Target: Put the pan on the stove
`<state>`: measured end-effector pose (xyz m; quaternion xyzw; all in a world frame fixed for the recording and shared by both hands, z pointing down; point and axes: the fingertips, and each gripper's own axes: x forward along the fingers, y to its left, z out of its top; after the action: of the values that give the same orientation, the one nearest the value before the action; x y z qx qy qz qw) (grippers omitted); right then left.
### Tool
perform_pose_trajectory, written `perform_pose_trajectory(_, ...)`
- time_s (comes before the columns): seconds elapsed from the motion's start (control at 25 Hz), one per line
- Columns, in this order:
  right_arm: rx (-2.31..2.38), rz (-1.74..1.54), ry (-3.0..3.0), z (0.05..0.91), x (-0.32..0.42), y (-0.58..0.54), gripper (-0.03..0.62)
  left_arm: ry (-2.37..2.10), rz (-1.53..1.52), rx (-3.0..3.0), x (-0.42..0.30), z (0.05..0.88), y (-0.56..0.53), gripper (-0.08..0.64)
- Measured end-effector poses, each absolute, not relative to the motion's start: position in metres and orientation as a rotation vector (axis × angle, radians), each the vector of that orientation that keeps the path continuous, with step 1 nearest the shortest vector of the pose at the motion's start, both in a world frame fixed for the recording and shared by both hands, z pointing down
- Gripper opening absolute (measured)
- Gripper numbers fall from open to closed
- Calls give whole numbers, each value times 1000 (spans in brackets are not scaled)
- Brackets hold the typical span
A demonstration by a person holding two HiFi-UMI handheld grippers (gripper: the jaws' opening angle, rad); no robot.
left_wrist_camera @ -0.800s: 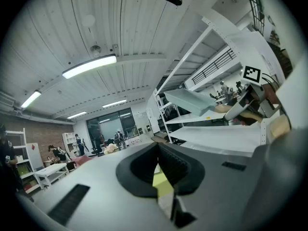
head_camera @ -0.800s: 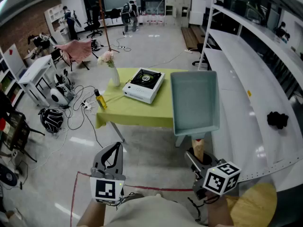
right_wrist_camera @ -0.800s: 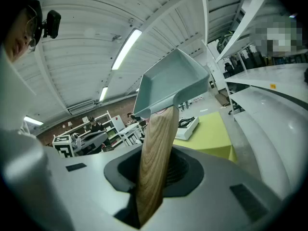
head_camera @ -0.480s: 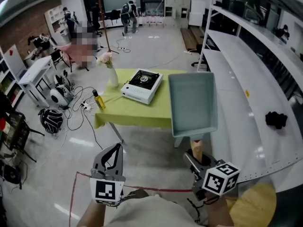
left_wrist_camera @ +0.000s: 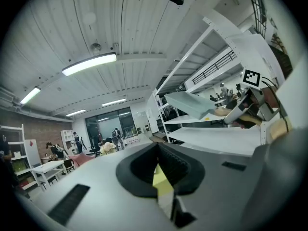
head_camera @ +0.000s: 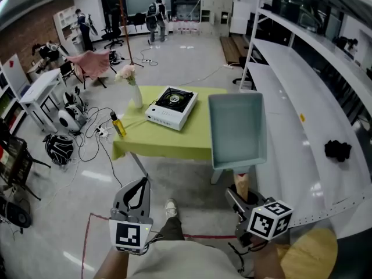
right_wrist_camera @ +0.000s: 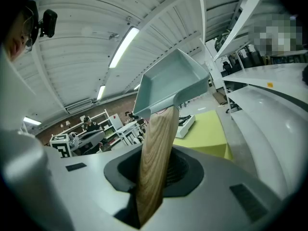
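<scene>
Between right gripper [right_wrist_camera: 155,171] fingers [right_wrist_camera: 178,172], pan [right_wrist_camera: 169,83] handle [right_wrist_camera: 156,148] clamped

A big lab hall: long white shelves [head_camera: 302,97] right of the right gripper [head_camera: 239,195], a clothed table [head_camera: 174,139] with a stove [head_camera: 171,104] ahead, cables [head_camera: 102,147] on the floor [head_camera: 192,57] left, people [head_camera: 154,16] standing far ahead.

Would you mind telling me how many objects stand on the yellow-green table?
3: a white portable gas stove near the middle, a white vase of pink flowers at its left, a yellow bottle at the table's near-left corner. The grey square pan may hide more.
</scene>
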<state>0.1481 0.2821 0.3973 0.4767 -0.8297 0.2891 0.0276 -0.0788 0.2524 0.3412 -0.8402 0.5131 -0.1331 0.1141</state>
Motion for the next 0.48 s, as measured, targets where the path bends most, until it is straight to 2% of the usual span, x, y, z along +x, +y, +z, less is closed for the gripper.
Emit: perform_pose_trajectory(0.48, 1473, 913, -2495, 427, 138, 203, 84, 1489, -365, -2530, -79, 371, 162, 6)
